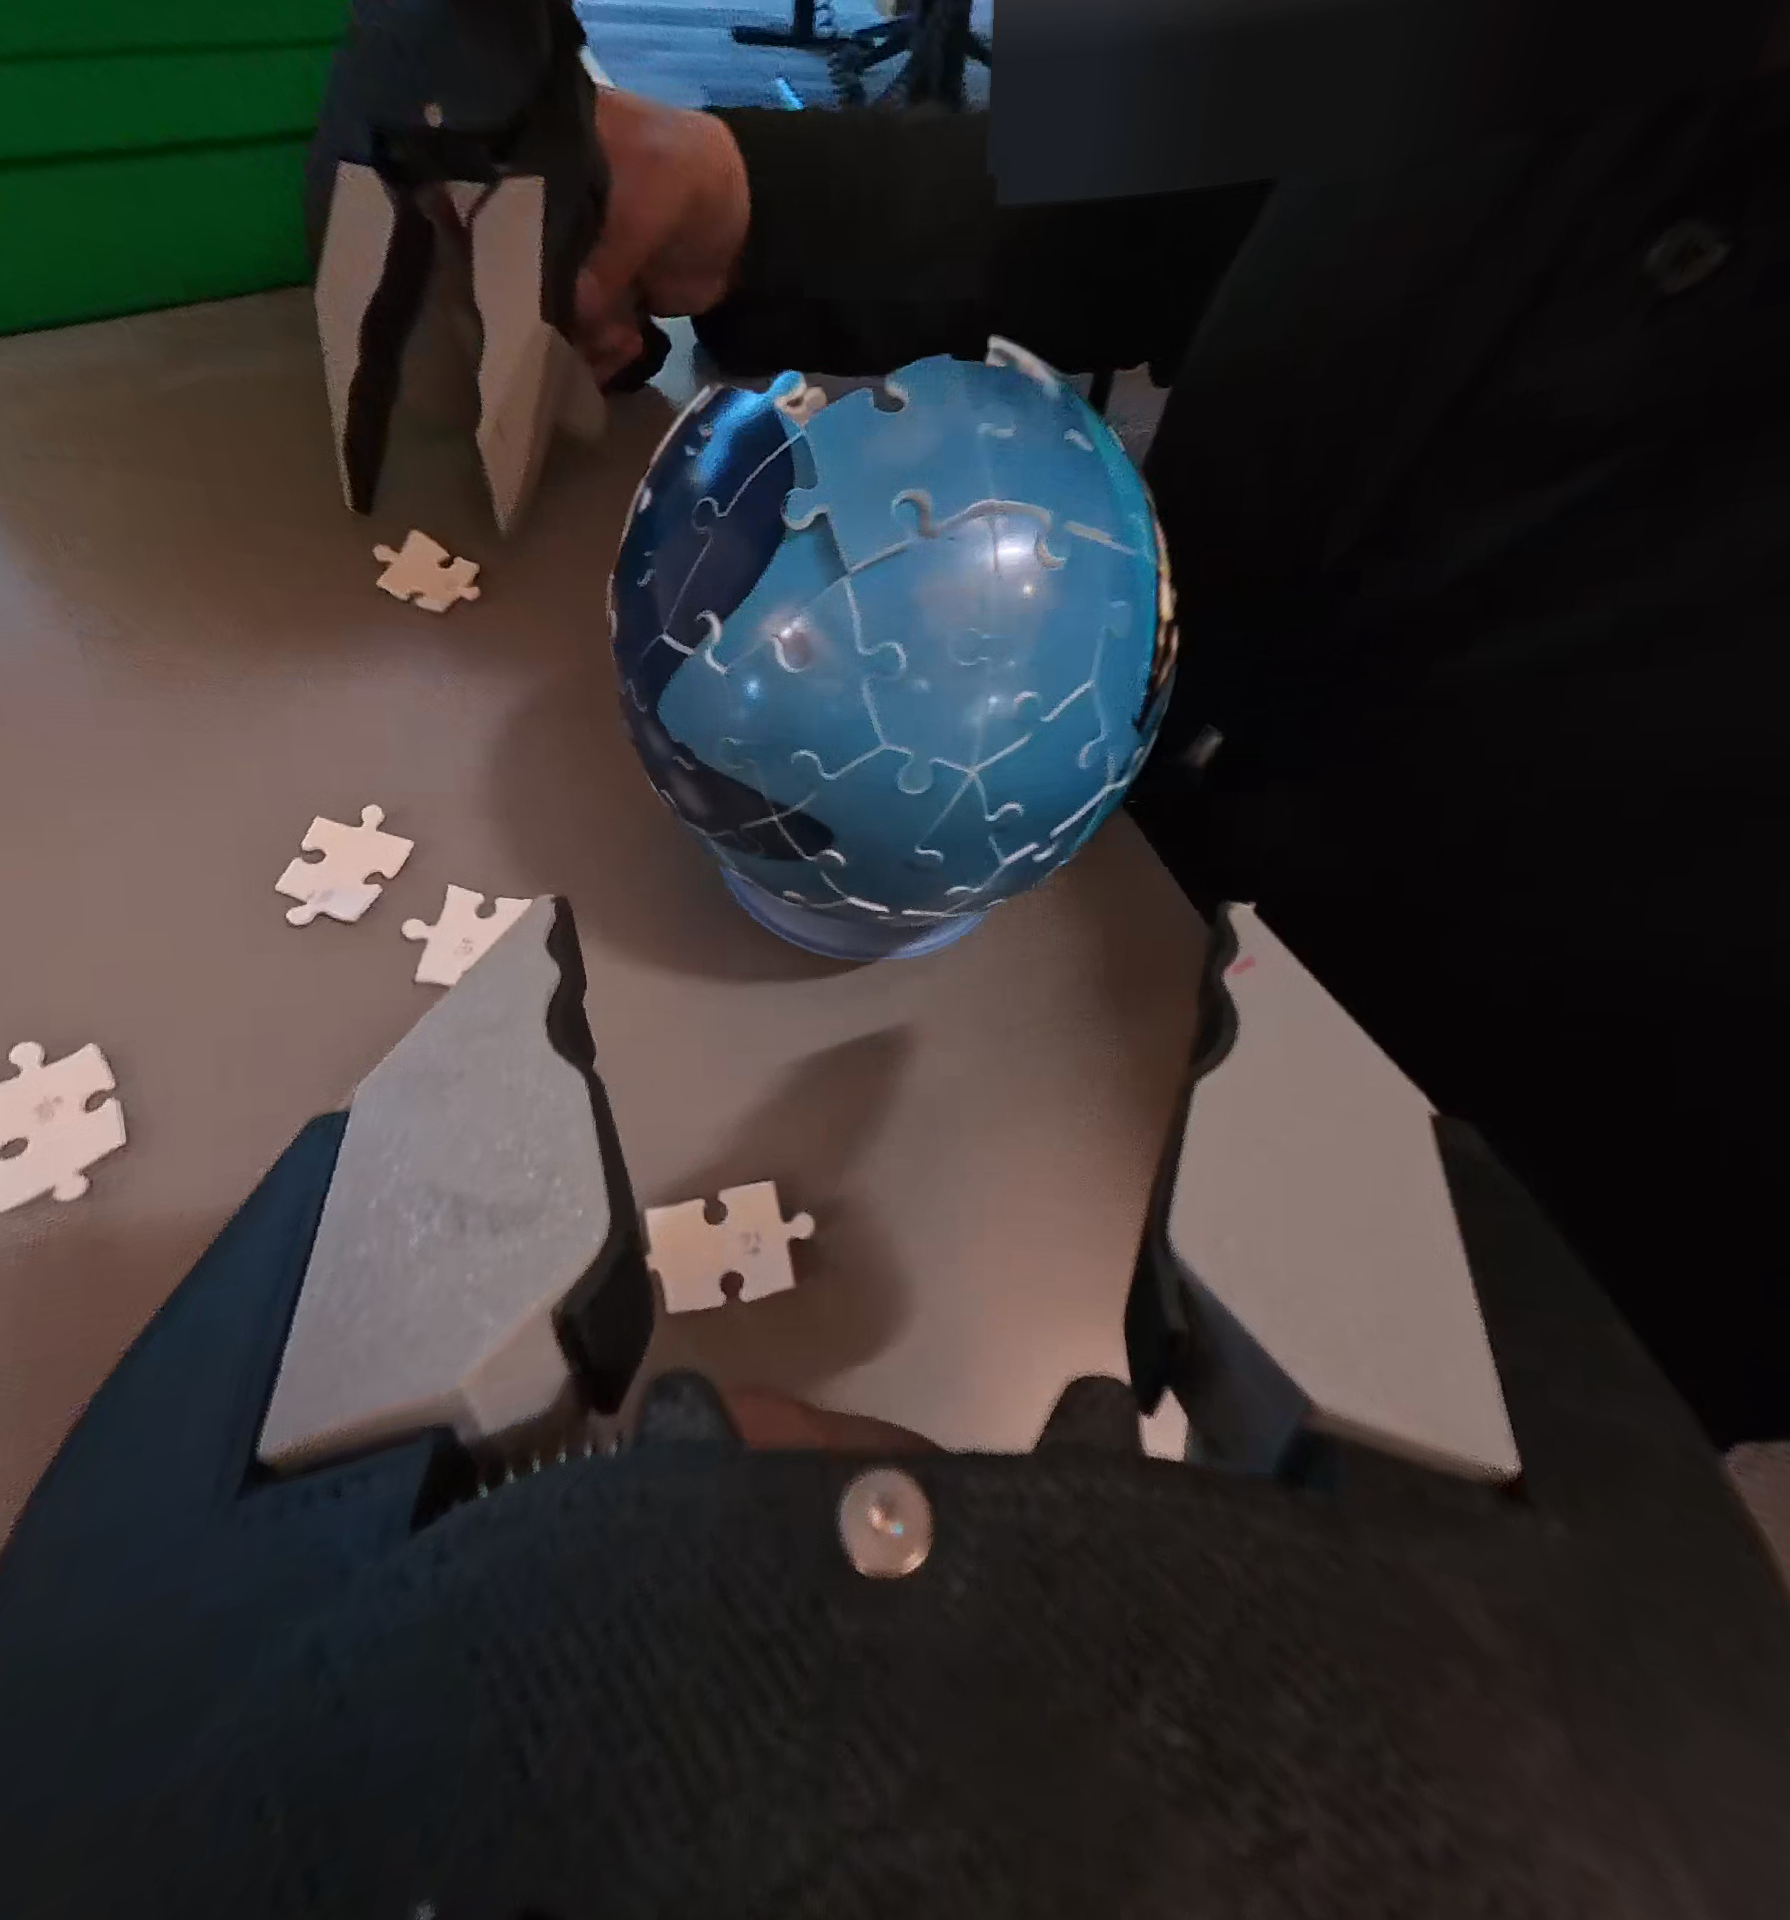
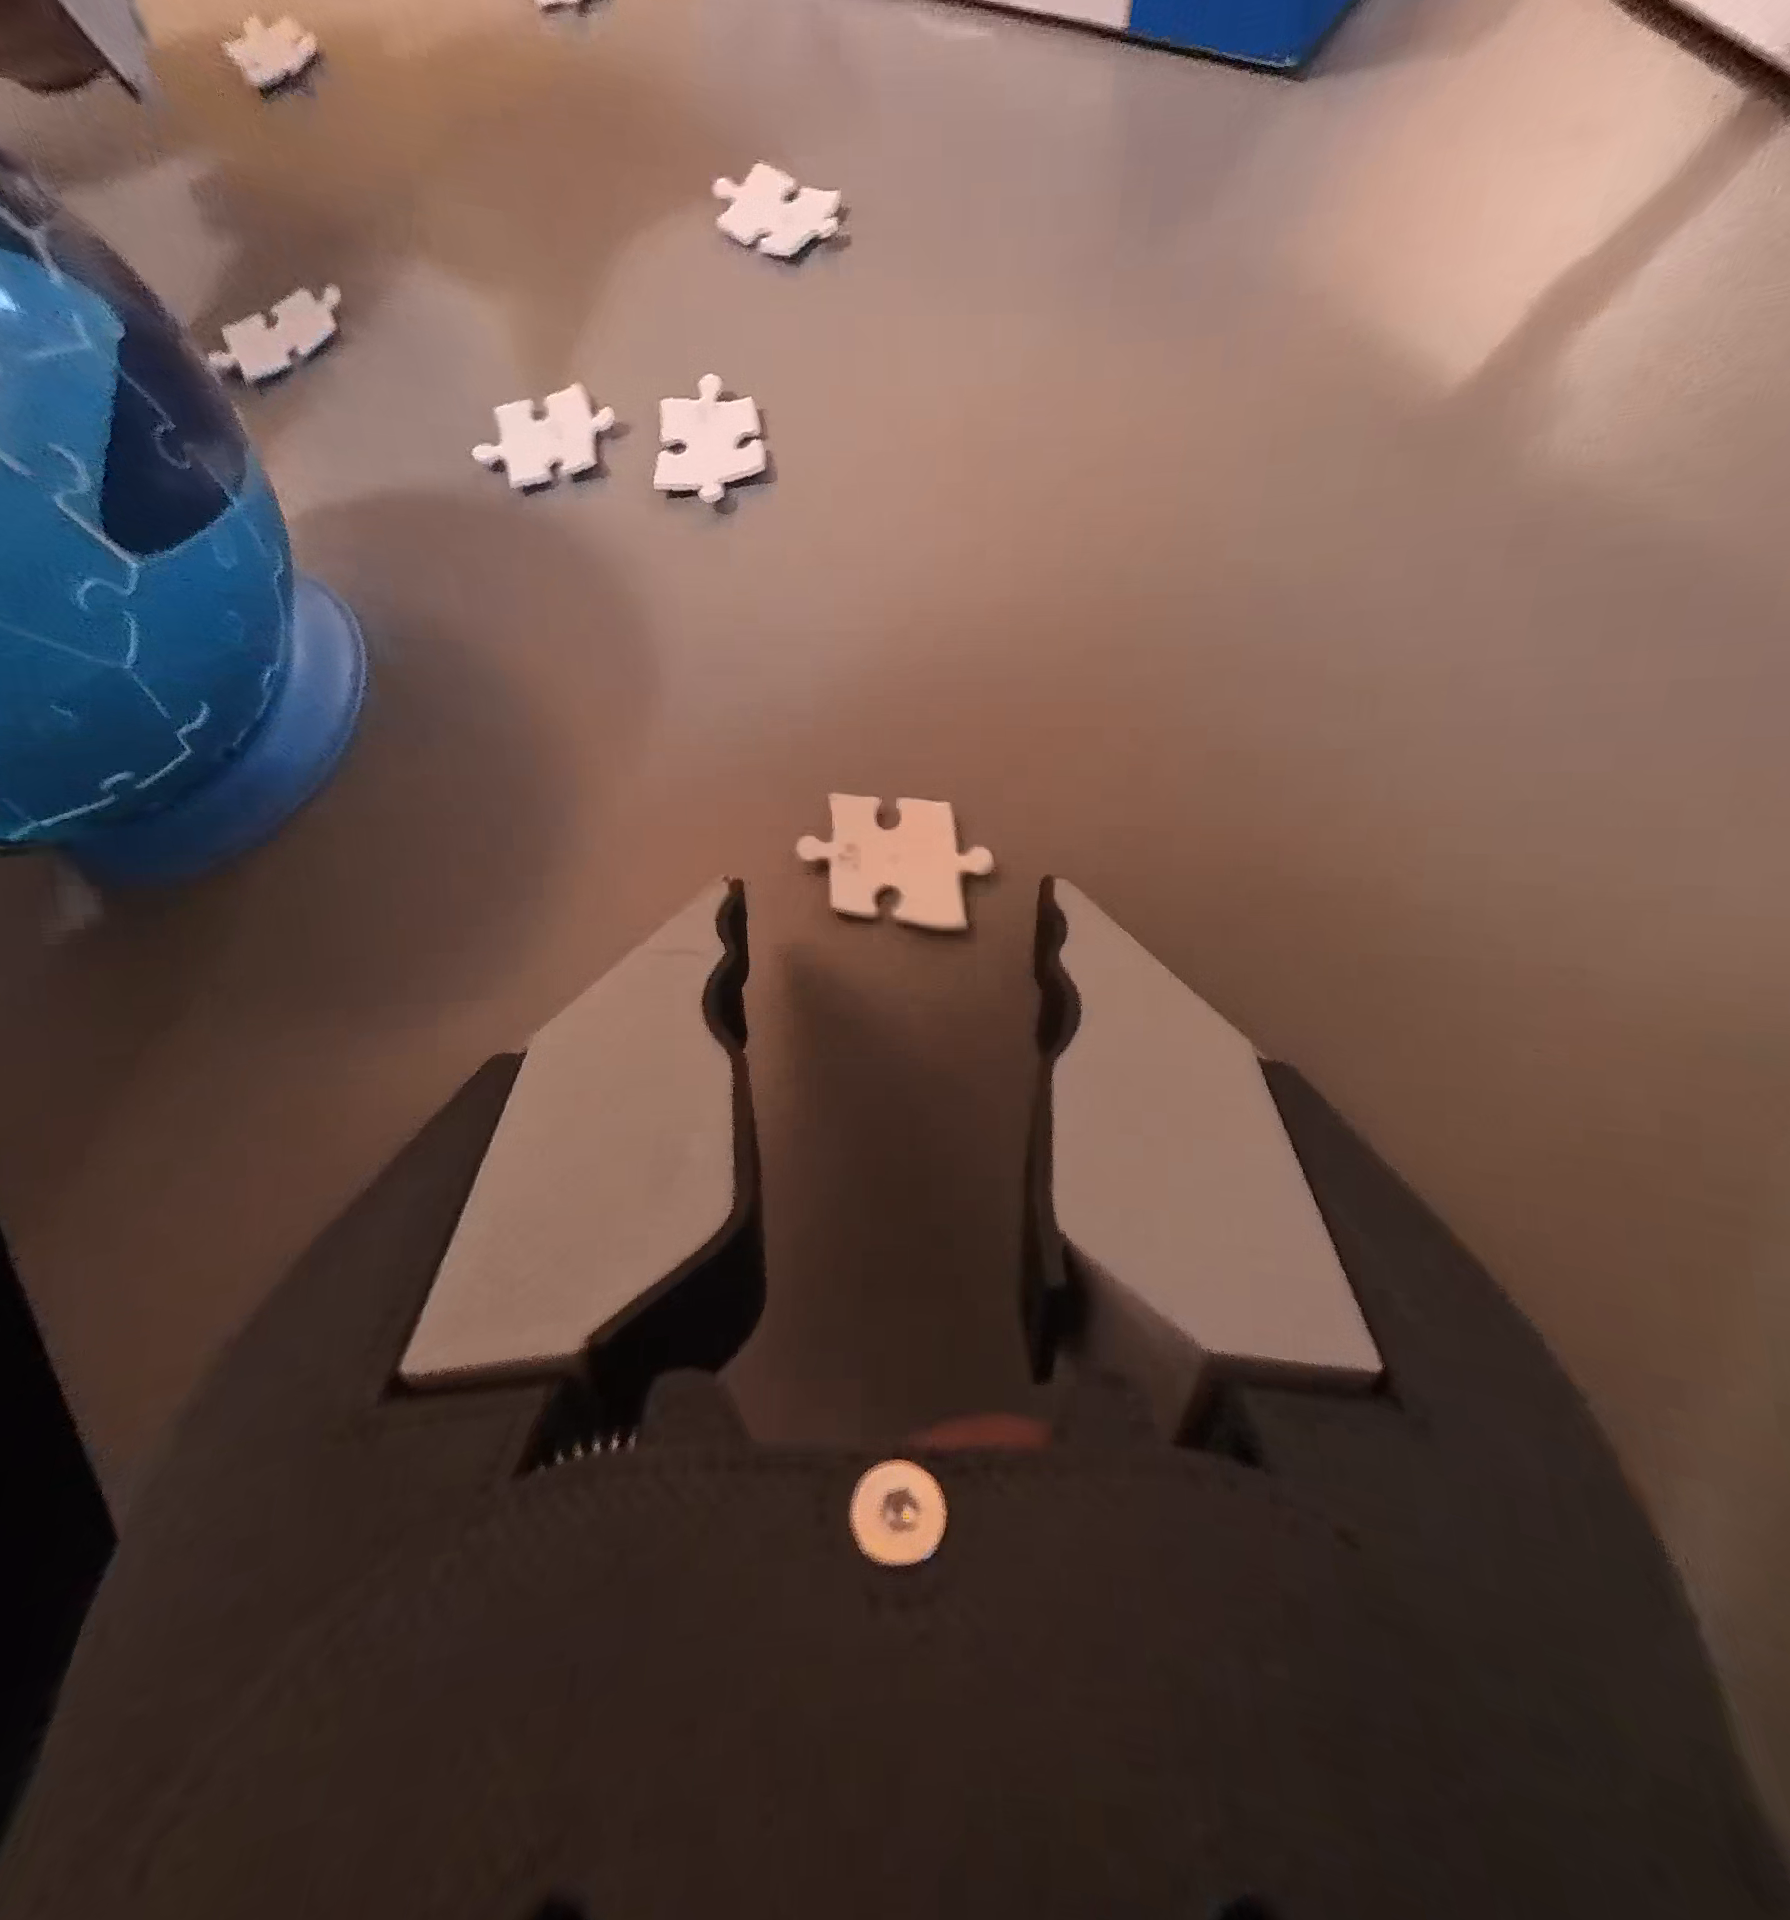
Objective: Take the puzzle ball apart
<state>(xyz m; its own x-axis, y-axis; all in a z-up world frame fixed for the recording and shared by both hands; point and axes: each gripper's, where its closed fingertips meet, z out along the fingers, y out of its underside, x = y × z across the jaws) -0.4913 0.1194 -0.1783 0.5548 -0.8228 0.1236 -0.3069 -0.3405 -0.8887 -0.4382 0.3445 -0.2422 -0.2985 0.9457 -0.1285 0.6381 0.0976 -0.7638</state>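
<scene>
Left tongs: jaws spread wide, nothing between them, grey fingers angled forward and down from the dark body. Held above the surface, not touching it.

Right tongs: jaws parted, gap narrower than the left pair's, nothing gripped. In the left wrist view the right tongs point steeply down, tips close to the surface. A bare hand in a dark sleeve grips the handle.

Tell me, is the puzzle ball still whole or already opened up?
Partly opened. The puzzle ball has a dark gap where pieces are missing, and loose white pieces lie on the table.
</scene>
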